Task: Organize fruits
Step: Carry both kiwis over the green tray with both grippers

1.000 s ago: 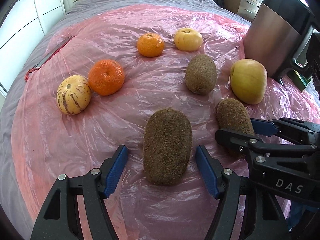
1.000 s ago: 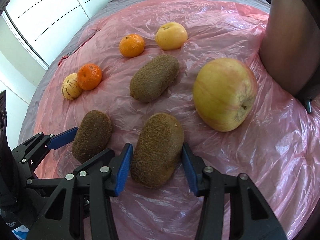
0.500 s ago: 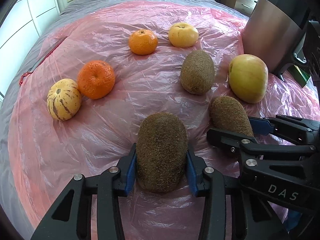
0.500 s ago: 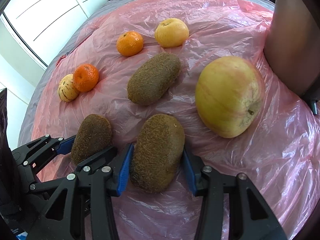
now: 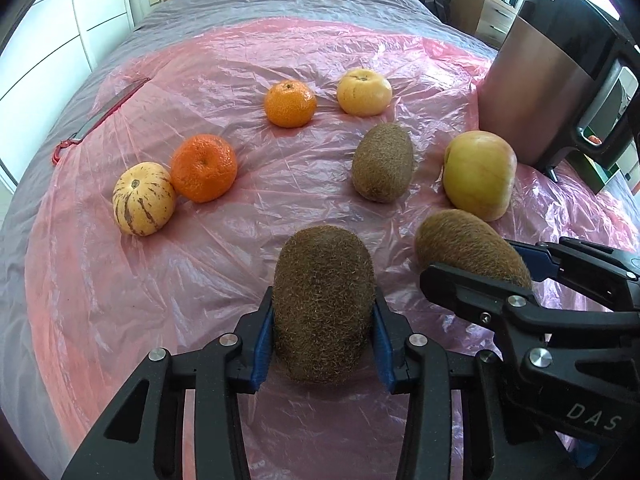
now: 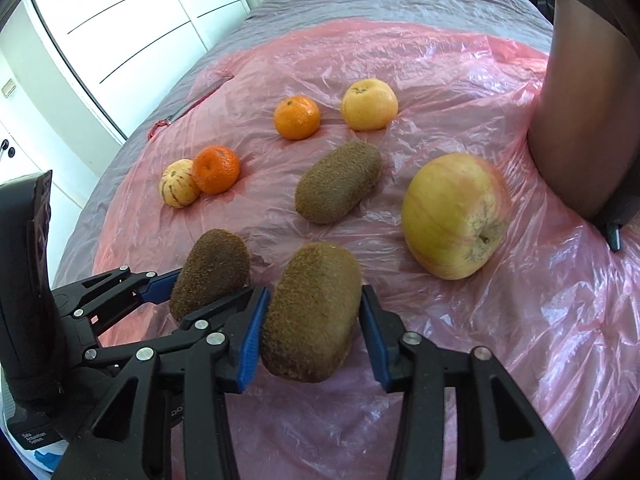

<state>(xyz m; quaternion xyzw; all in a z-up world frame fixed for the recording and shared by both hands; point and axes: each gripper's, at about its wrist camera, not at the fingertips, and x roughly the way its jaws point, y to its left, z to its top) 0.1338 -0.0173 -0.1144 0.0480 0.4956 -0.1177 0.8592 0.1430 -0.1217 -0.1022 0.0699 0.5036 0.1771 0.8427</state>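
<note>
The left gripper (image 5: 323,332) clamps one kiwi (image 5: 323,304) on the pink plastic sheet (image 5: 120,300). The right gripper (image 6: 310,328) pinches a second kiwi (image 6: 312,308) beside an apple (image 6: 452,216).

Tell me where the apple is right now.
The apple lies on the pink sheet at right in both views, beside the steel appliance, beyond the right gripper.

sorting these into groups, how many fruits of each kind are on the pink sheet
kiwis: 3 (left gripper's, right gripper's, free one)
tangerines: 2 ()
apple: 1
pale yellow citrus: 1
striped melon-like fruit: 1
total: 8
</note>
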